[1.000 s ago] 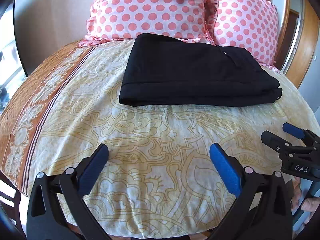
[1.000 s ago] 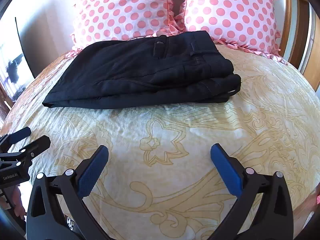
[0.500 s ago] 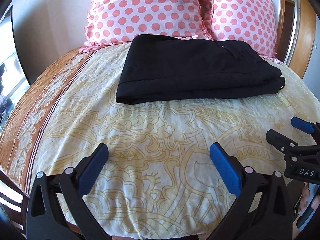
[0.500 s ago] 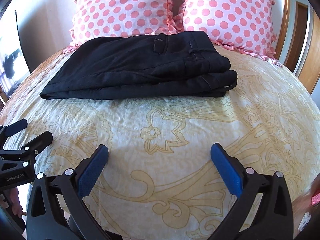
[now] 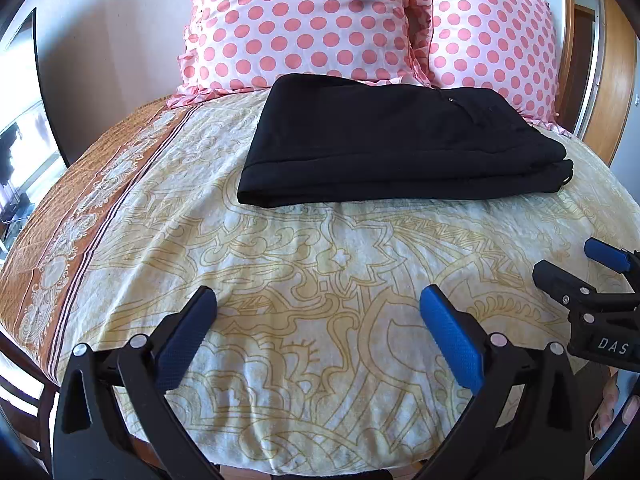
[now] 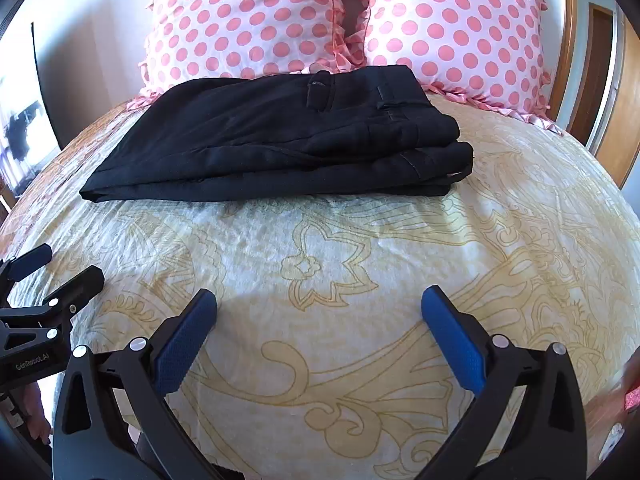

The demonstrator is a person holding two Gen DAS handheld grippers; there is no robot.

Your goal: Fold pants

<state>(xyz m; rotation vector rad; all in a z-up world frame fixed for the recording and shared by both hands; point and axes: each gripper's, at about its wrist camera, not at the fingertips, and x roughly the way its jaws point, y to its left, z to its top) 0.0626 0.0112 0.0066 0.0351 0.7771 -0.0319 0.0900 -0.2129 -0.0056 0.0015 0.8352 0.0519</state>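
Note:
Black pants (image 5: 392, 144) lie folded in a flat rectangle on the bed near the pillows; they also show in the right wrist view (image 6: 288, 140), waistband to the right. My left gripper (image 5: 318, 308) is open and empty, well short of the pants, above the bedspread. My right gripper (image 6: 318, 308) is open and empty too, at about the same distance. The right gripper shows at the right edge of the left wrist view (image 5: 588, 276), and the left gripper at the left edge of the right wrist view (image 6: 52, 268).
A yellow patterned bedspread (image 5: 320, 264) with an orange border on the left (image 5: 72, 208) covers the bed. Two pink polka-dot pillows (image 6: 248, 20) (image 6: 452, 28) lean behind the pants. A wooden door frame (image 5: 612, 92) stands at the right.
Both grippers have drawn back a little from the pants and tilted up, so more of the pillows shows. The pants have not moved. Both grippers stayed open.

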